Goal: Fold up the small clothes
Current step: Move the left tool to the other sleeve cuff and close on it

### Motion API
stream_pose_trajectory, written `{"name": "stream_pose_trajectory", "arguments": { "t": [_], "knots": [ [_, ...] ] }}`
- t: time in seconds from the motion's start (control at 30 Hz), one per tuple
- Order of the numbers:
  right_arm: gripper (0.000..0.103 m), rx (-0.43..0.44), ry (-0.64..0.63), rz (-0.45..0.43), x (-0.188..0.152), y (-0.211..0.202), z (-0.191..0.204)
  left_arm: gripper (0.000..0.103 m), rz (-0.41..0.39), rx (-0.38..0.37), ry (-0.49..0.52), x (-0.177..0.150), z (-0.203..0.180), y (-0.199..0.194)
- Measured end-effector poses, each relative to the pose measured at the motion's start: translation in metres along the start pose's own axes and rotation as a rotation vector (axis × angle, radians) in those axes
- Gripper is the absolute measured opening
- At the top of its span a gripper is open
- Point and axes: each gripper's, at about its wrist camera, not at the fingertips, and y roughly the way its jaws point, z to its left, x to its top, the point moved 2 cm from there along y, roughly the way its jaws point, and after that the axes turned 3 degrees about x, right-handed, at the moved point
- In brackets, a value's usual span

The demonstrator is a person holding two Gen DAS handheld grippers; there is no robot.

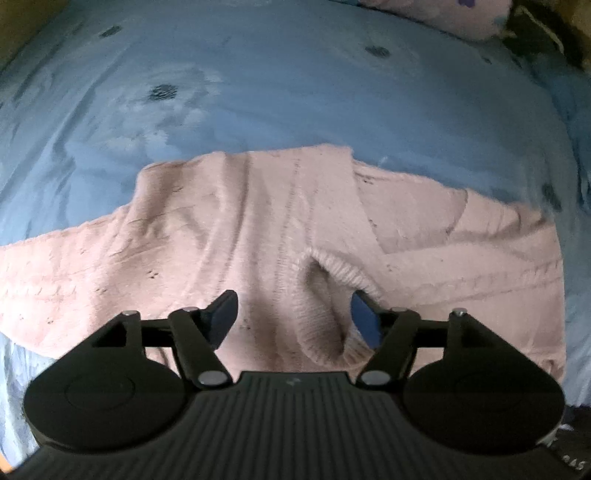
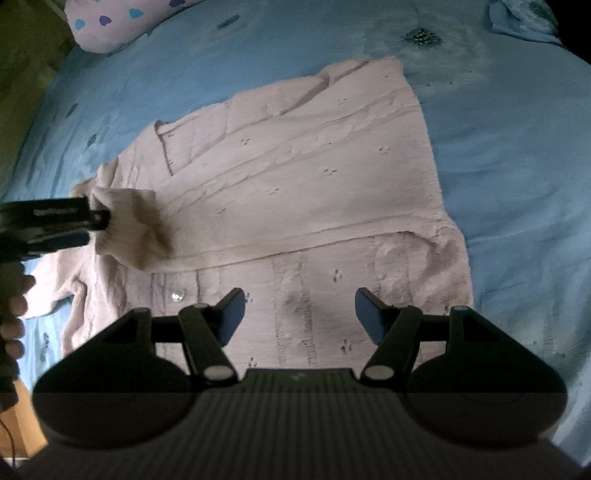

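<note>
Fingers of the left gripper (image 1: pixel 293 317) stand apart, straddling the ribbed cuff (image 1: pixel 332 295) of the pink cardigan (image 2: pixel 295 177). Right gripper (image 2: pixel 300 314) likewise spread, above the cardigan, mid-bedsheet (image 2: pixel 517 147).

Blue flower-print bedsheet (image 2: pixel 517 155) underneath; lilac pillow (image 2: pixel 107 26) with heart print at far edge.

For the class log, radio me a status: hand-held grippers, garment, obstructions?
Left hand-held gripper open around ribbed cuff. Right hand-held gripper open over pink cardigan, holding nothing. Cardigan partly folded on blue bedsheet. Nothing obstructing.
</note>
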Motion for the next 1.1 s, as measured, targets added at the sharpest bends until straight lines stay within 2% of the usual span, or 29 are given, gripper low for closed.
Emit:
{"name": "stream_pose_trajectory", "arguments": {
  "t": [0.17,0.43,0.6,0.8,1.1],
  "knots": [
    [0.068,0.003,-0.009,0.007,-0.001,0.003,0.010,0.078,0.012,-0.011,-0.078,-0.003,0.018,-0.010],
    [0.068,-0.002,-0.016,-0.002,0.005,0.006,0.020,0.080,0.010,-0.051,-0.071,-0.010,0.022,-0.024],
    [0.068,-0.012,-0.022,-0.001,0.008,0.011,0.025,0.081,0.013,-0.049,-0.049,0.003,0.021,0.003],
    [0.068,-0.023,-0.036,0.003,0.011,0.019,0.031,0.077,0.109,-0.100,-0.042,0.008,0.013,0.045],
    [0.068,-0.045,-0.031,0.006,0.019,0.032,0.036,0.076,0.145,-0.080,-0.008,0.007,0.005,0.058]
  ]
}}
